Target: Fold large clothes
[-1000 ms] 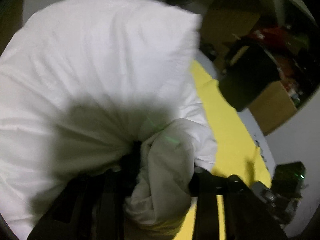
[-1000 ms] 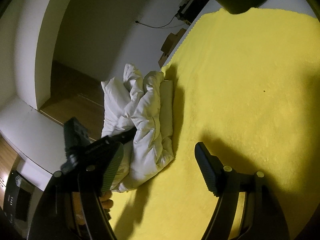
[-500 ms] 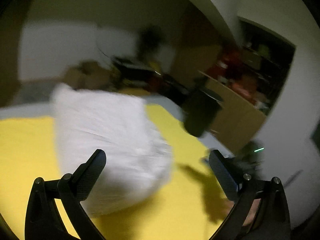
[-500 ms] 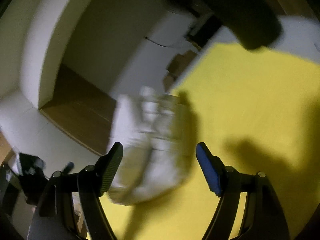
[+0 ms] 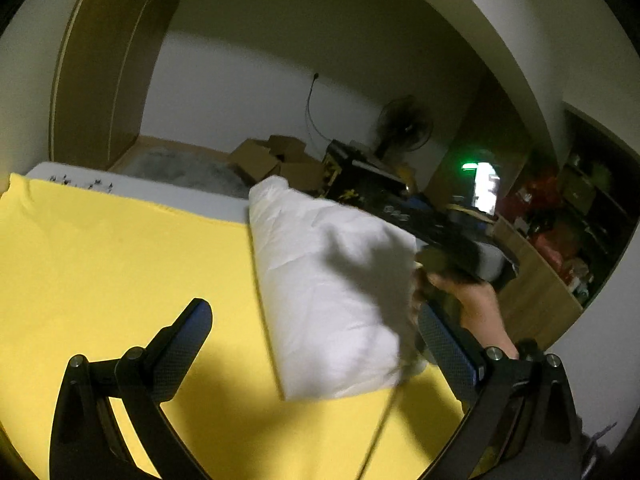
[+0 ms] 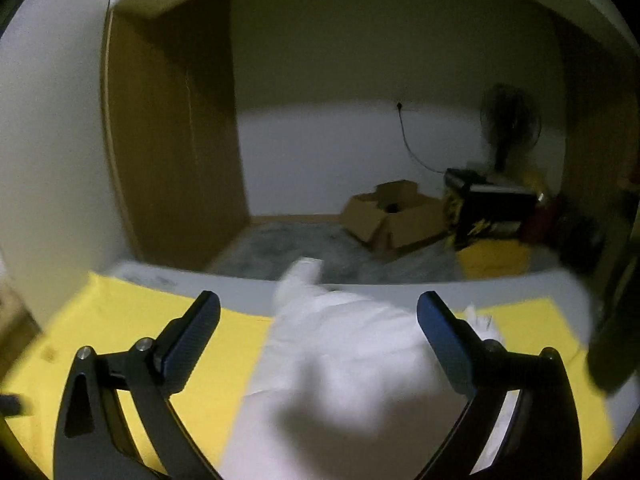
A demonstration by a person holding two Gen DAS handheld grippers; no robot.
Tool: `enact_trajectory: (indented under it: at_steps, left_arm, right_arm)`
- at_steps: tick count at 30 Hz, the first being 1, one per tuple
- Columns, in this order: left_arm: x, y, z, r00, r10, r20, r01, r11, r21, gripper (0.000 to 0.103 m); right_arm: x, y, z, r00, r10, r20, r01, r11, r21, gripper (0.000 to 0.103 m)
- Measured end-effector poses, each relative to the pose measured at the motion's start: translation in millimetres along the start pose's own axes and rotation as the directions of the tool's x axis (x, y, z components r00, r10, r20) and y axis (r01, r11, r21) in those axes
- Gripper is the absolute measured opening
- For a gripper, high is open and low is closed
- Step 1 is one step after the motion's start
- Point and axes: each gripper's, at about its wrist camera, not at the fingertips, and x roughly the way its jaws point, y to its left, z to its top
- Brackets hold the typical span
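We see the white garment (image 5: pixel 332 300) folded into a thick, puffy bundle that lies on the yellow cover (image 5: pixel 112 264), toward its right side in the left wrist view, with its far corner reaching the cover's back edge. In the right wrist view the same bundle (image 6: pixel 344 372) fills the lower middle, blurred, with a dark shadow across its near part.

Our left claw (image 5: pixel 316 328) stands wide open – its 2 fingers (image 5: pixel 188 332) frame the bundle from above and nothing is pressed between the pads; the left finger hangs over bare yellow cover, the right one sits at the bundle's right edge. Just beyond that right finger a person's hand (image 5: pixel 476 300) holds a dark handle beside the bundle.

Our right claw (image 6: pixel 320 328) has its jaws opening, already far apart – the bundle shows between the fingers (image 6: pixel 196 332) in the picture, but the pads do not press on it.

The yellow cover rests on a pale surface (image 5: pixel 132 188) whose edge shows behind it; whether that is a bed or a desk we cannot tell. Farther back stand open cardboard boxes (image 6: pixel 396 212), a standing fan (image 6: pixel 510 124), a black and yellow box (image 6: pixel 488 208), a wooden wardrobe (image 6: pixel 176 128) at the left, and cluttered shelves (image 5: pixel 568 216) at the right.
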Motion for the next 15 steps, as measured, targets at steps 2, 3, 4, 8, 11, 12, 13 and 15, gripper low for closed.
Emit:
enact_trajectory:
  at_steps: [2, 3, 4, 8, 11, 12, 13, 15]
  left_arm:
    - [-2, 9, -2, 1.0, -0.017, -0.014, 0.017, 1.0, -0.007, 0.103]
    - [-2, 9, -4, 1.0, -0.019, -0.017, 0.019, 1.0, -0.007, 0.103]
    - [1, 11, -5, 1.0, -0.021, -0.022, 0.021, 1.0, -0.006, 0.103]
    - [23, 15, -6, 0.997, -0.035, -0.064, 0.034, 0.999, -0.018, 0.103]
    - [45, 12, -9, 0.992, -0.061, -0.107, 0.058, 0.998, -0.029, 0.103]
    - [50, 12, -11, 0.991, -0.069, -0.116, 0.066, 0.997, -0.026, 0.103]
    - [55, 11, -12, 0.99, -0.073, -0.125, 0.071, 0.997, -0.021, 0.103]
    - [65, 12, -16, 0.987, -0.077, -0.143, 0.076, 0.997, -0.012, 0.103]
  right_arm:
    - [24, -17, -17, 0.997, -0.018, -0.081, 0.019, 1.0, 0.012, 0.099]
    - [30, -27, -27, 0.994, -0.023, -0.105, 0.026, 0.999, 0.024, 0.099]
    - [36, -42, -42, 0.991, -0.045, -0.123, 0.05, 0.998, 0.038, 0.099]
    - [37, -98, -78, 0.986, -0.055, -0.16, 0.077, 0.988, 0.135, 0.099]
    - [44, -133, -91, 0.968, -0.045, -0.245, 0.103, 0.968, 0.227, 0.1]
    - [51, -140, -97, 0.959, -0.013, -0.284, 0.089, 0.962, 0.257, 0.1]
    - [57, -146, -103, 0.947, 0.025, -0.321, 0.072, 0.956, 0.285, 0.102]
    - [65, -153, -110, 0.939, 0.04, -0.342, 0.066, 0.954, 0.294, 0.102]
